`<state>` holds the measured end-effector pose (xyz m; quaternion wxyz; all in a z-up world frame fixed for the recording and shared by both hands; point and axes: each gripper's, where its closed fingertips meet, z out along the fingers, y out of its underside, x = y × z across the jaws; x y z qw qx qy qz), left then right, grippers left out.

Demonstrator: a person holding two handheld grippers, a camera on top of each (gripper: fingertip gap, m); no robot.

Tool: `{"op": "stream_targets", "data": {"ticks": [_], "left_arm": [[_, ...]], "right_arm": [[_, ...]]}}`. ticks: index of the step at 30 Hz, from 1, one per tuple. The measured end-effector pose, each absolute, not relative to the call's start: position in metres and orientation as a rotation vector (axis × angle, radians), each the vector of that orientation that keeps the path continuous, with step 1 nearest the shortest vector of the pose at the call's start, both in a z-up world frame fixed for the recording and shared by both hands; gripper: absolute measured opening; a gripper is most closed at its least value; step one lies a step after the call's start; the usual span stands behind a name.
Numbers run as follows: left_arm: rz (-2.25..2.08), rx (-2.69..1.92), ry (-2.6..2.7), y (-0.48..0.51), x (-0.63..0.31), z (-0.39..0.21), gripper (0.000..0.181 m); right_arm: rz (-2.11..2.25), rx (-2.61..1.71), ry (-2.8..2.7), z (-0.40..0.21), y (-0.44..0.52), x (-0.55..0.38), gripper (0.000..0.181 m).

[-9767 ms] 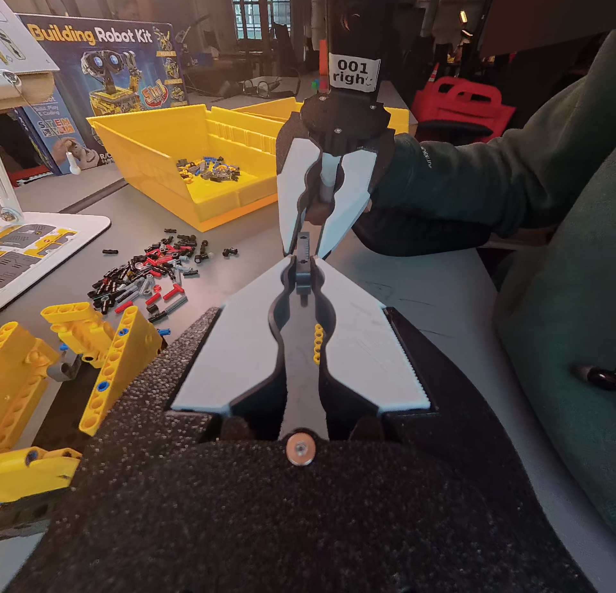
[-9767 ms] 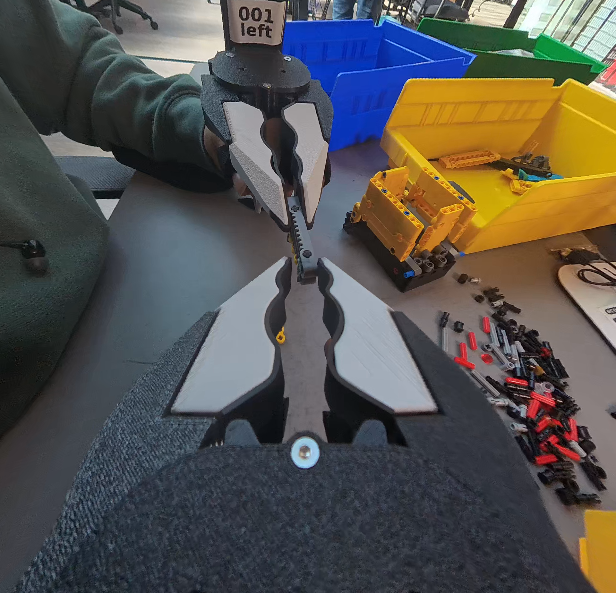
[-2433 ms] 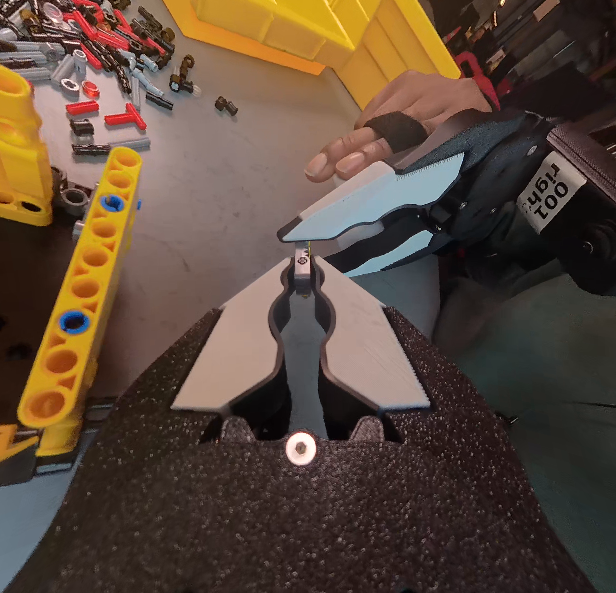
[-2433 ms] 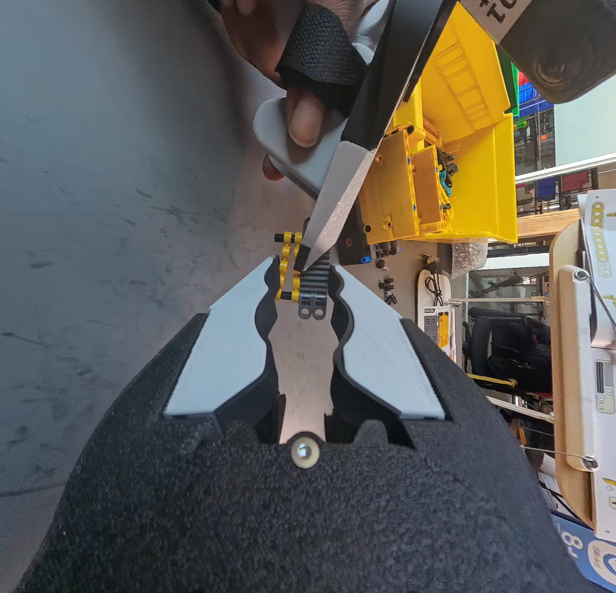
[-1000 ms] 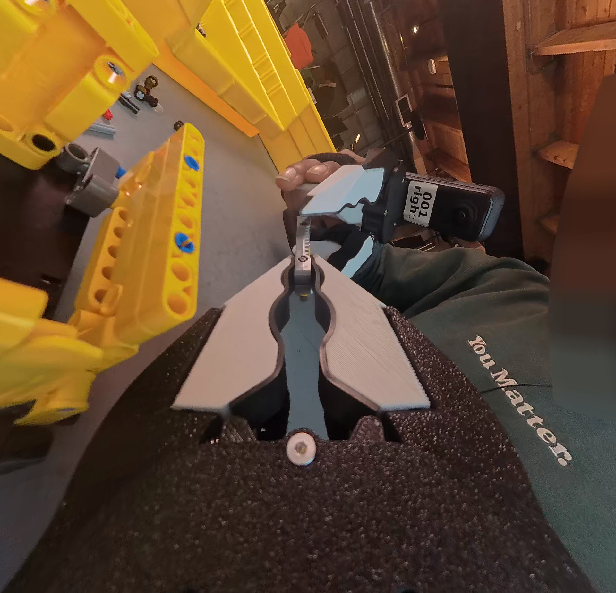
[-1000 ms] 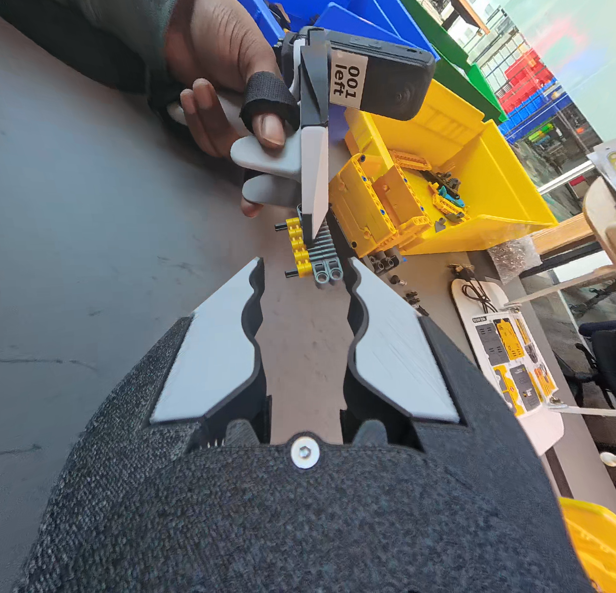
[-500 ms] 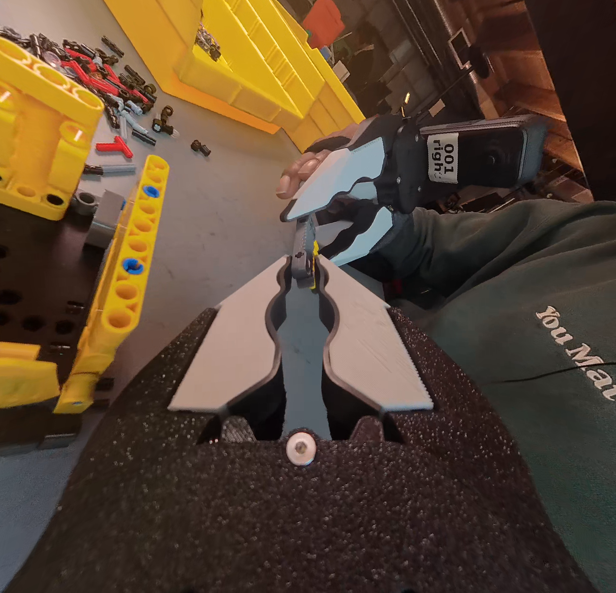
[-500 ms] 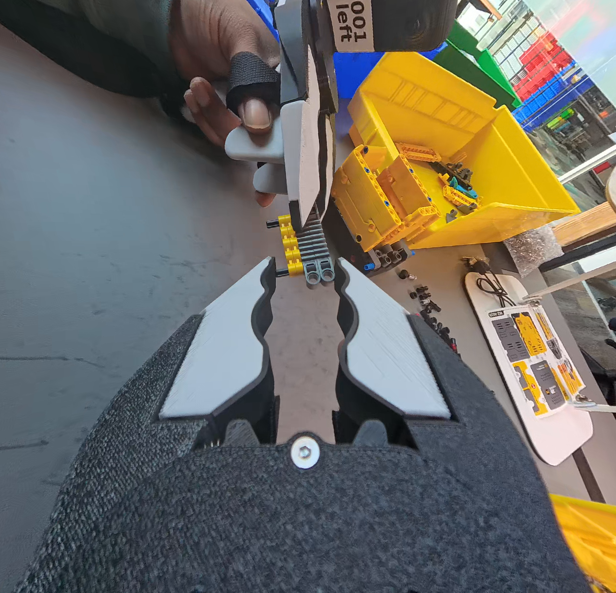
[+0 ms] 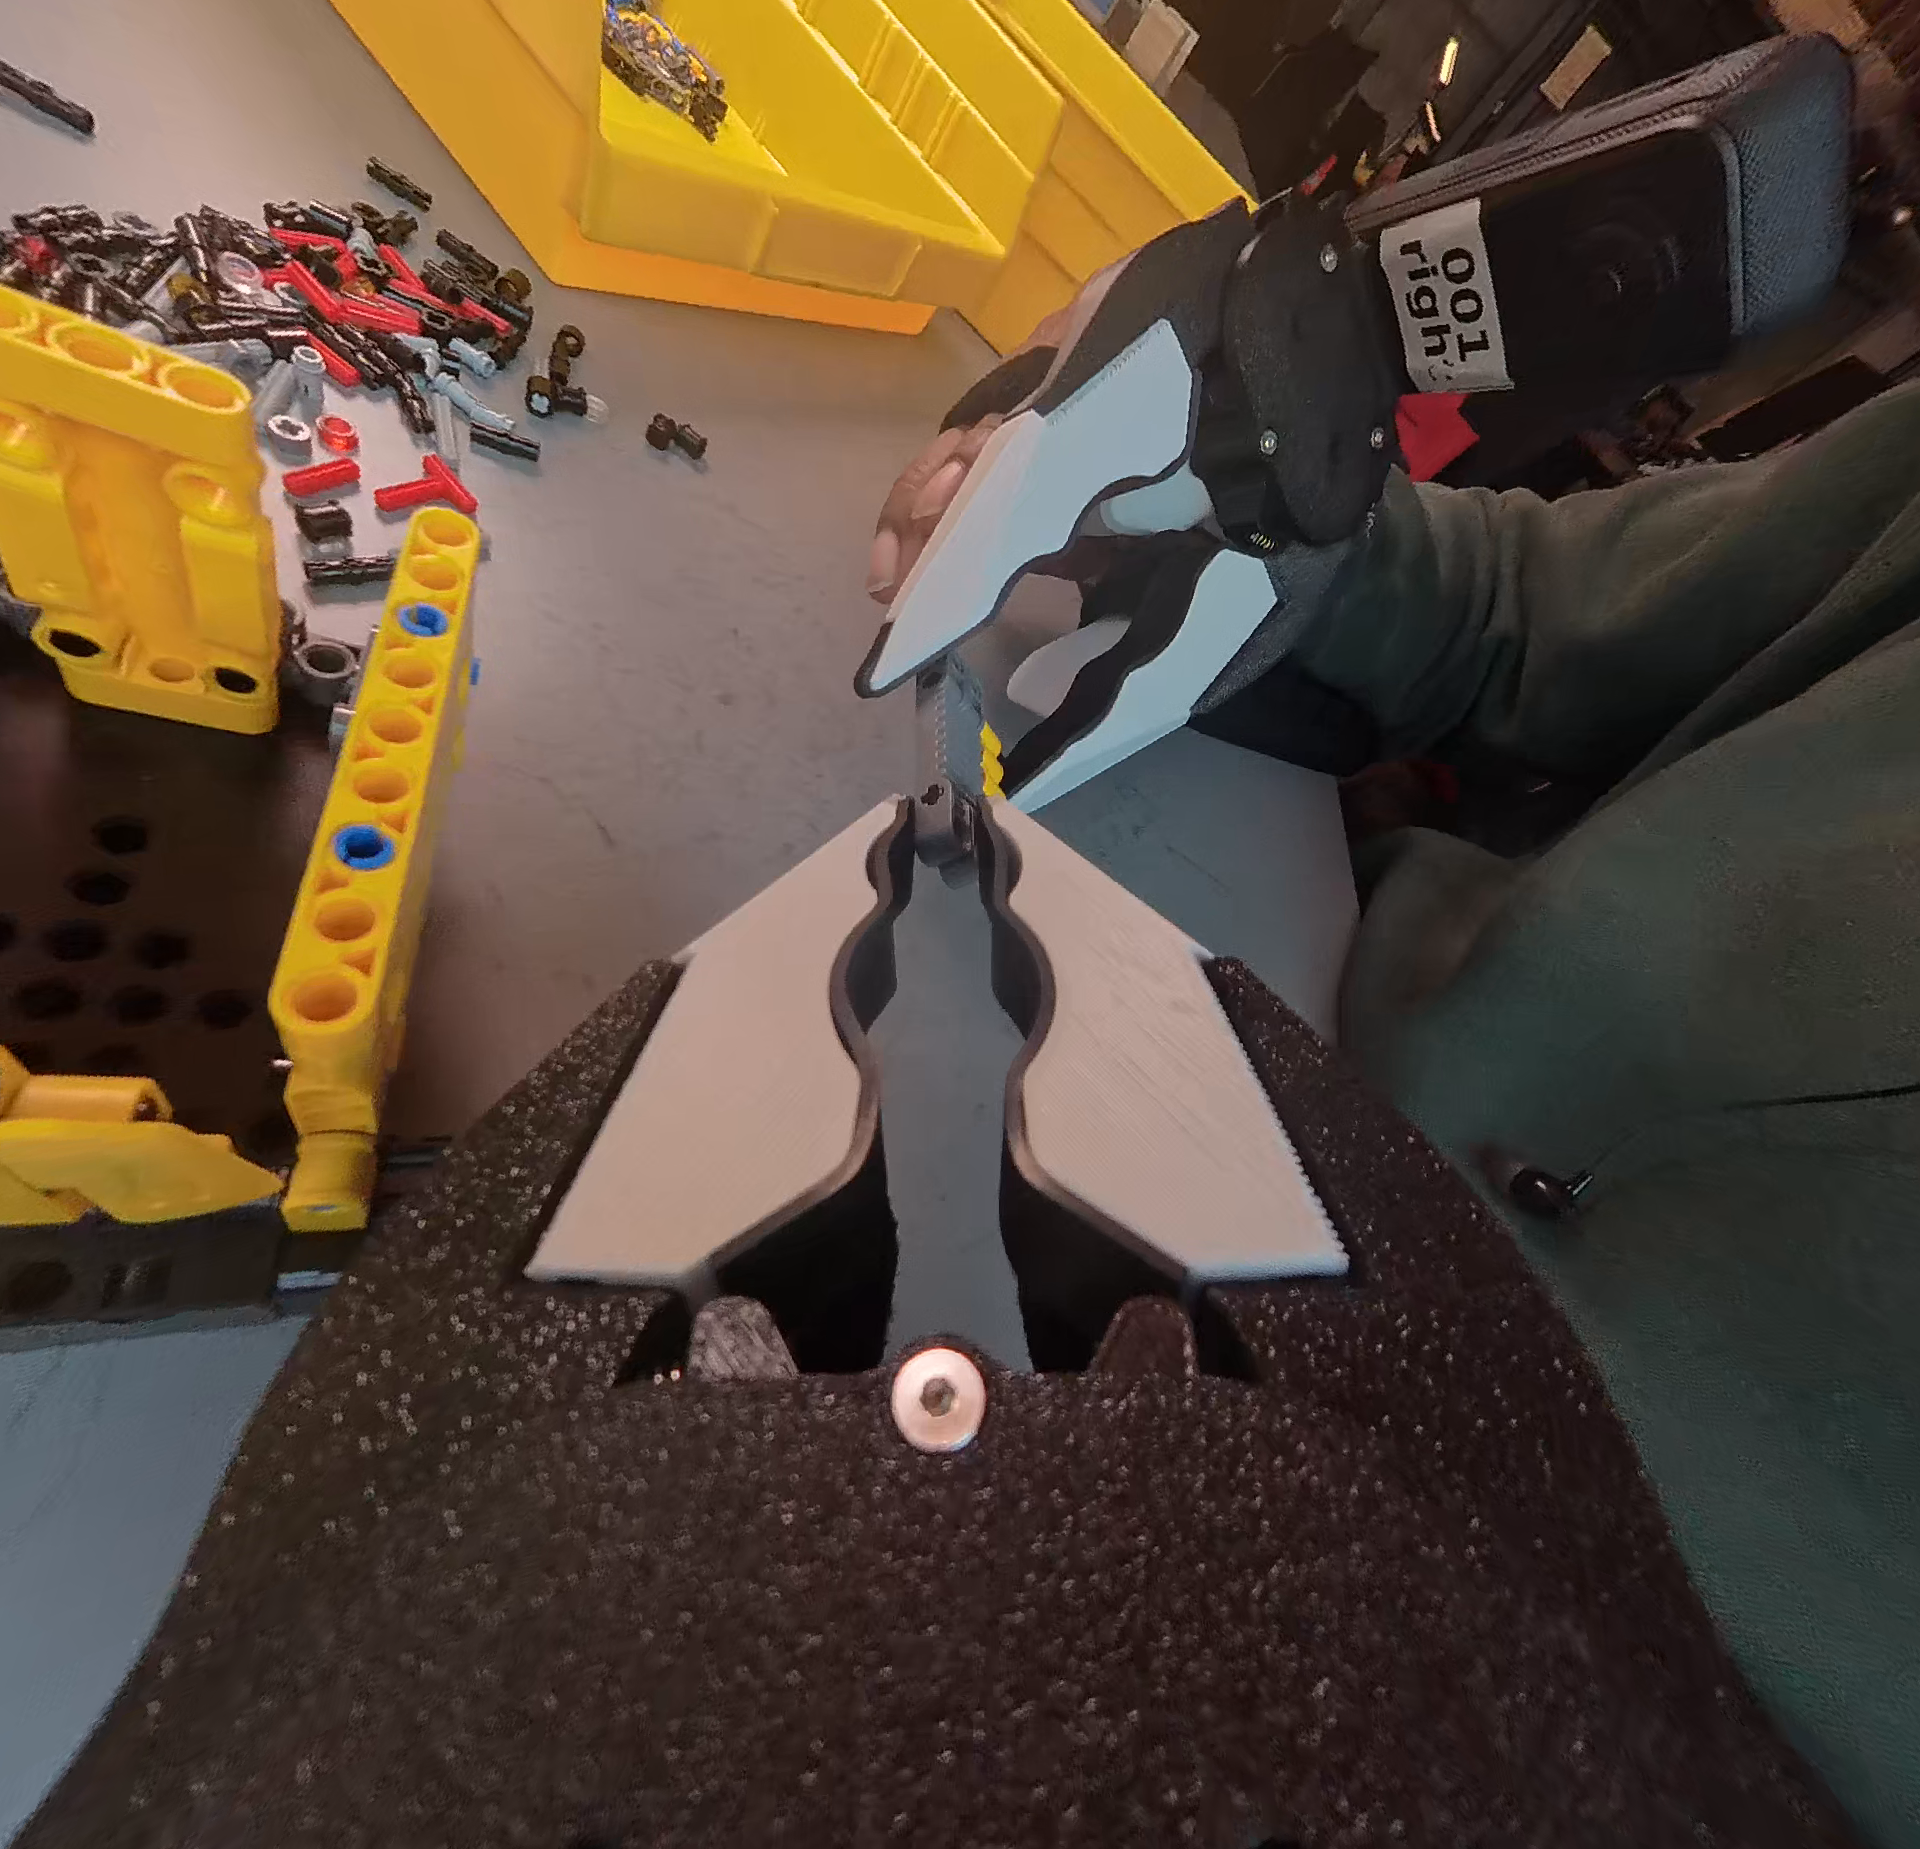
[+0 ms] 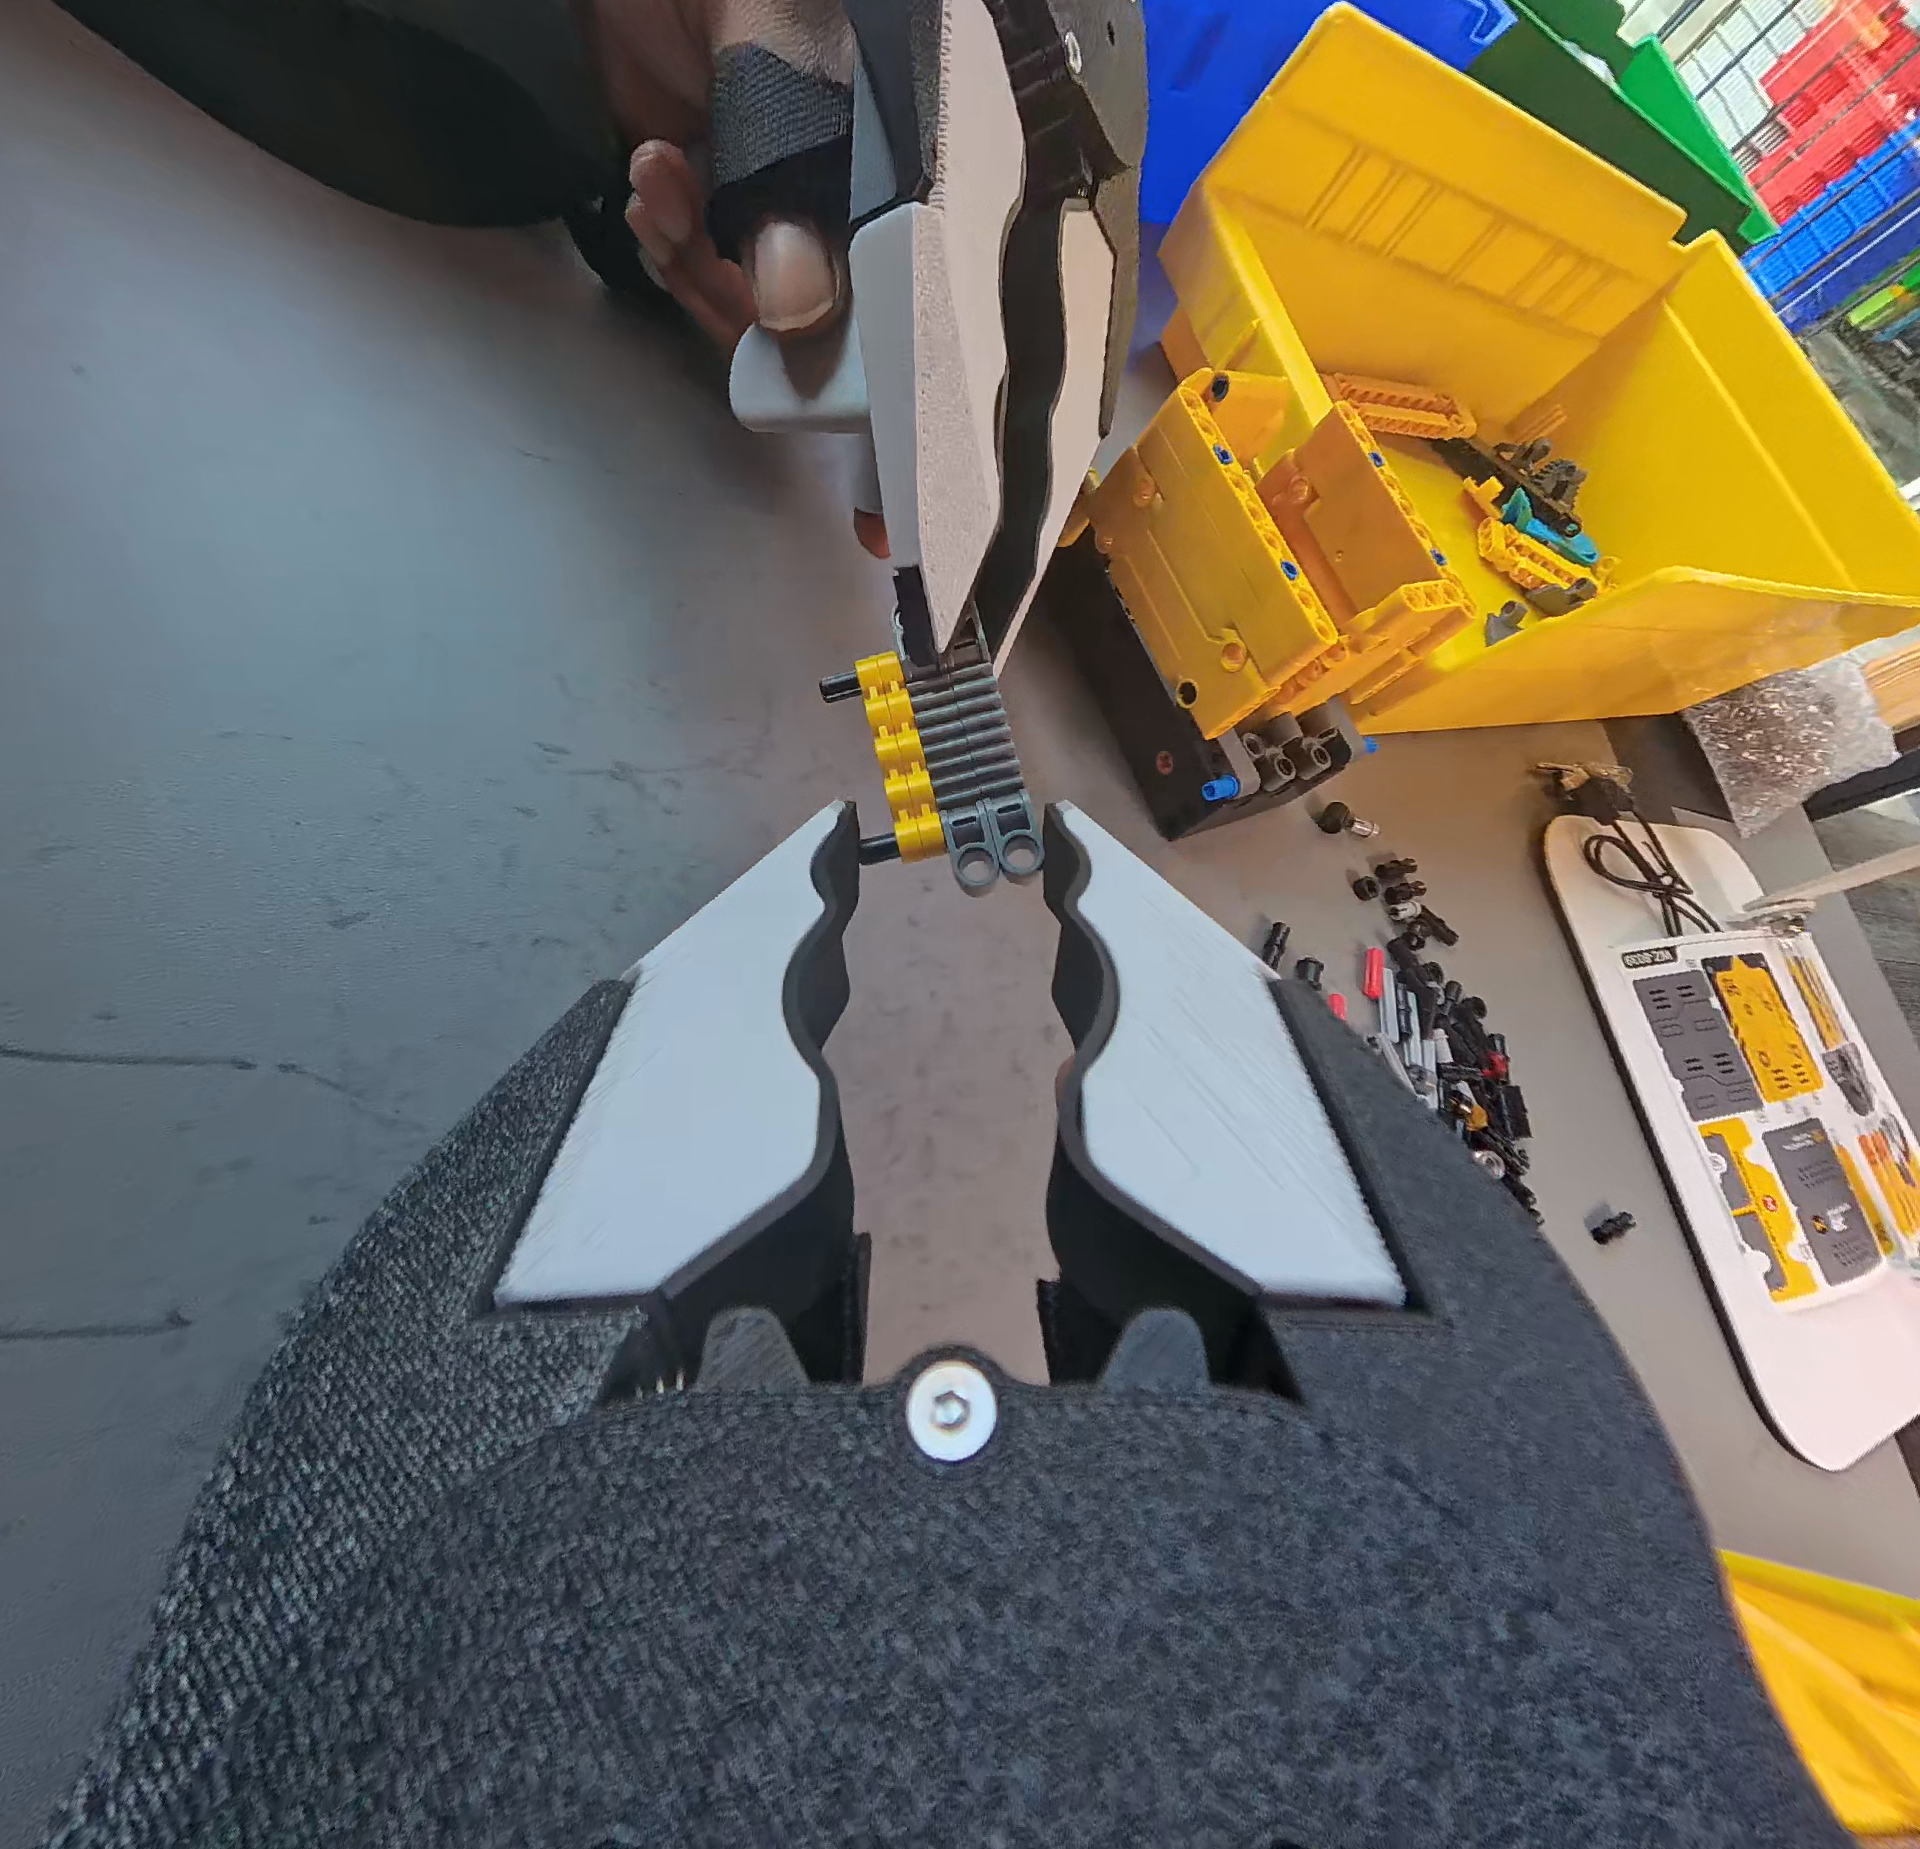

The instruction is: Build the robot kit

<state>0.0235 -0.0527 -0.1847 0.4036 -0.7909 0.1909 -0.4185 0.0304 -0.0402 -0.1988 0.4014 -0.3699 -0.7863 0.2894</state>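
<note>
Left gripper (image 9: 940, 828) pinches one end of the grey toothed rack assembly (image 10: 961, 760); right gripper (image 10: 951, 833), fingers apart, straddles the other end without clamping. Light, rigid, pin-joined, likely pops apart; grip flat sides. Partly built yellow model (image 10: 1257, 594) beyond-right.

Opposed close wrist views, shared table (image 9: 665, 594)

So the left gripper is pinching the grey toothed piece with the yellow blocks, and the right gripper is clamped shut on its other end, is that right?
Not quite. The left gripper is pinching the grey toothed piece with the yellow blocks, but the right gripper is open: in the right wrist view its fingers stand apart on either side of the piece's near end, not clamped on it.
</note>
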Motion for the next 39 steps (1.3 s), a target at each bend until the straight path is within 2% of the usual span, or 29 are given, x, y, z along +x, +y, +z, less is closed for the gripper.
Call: {"op": "stream_targets", "data": {"ticks": [9, 13, 17, 24, 39], "left_arm": [[-0.638, -1.998, 0.782, -0.055, 0.027, -0.201, 0.008], [-0.685, -2.064, 0.766, -0.056, 0.03, -0.21, 0.007], [-0.747, -2.149, 0.761, -0.062, 0.033, -0.222, 0.007], [-0.753, -2.206, 0.723, -0.062, 0.031, -0.228, 0.017], [-0.685, -2.172, 0.743, -0.059, 0.023, -0.225, 0.021]], "right_arm": [[0.723, -0.982, -2.031, -0.209, -0.033, 0.035, 0.033], [0.71, -1.002, -2.075, -0.218, -0.034, 0.039, 0.021], [0.733, -1.042, -2.122, -0.225, -0.037, 0.043, 0.021], [0.751, -1.115, -2.163, -0.233, -0.038, 0.046, 0.021], [0.785, -1.162, -2.124, -0.227, -0.028, 0.047, 0.033]]}}
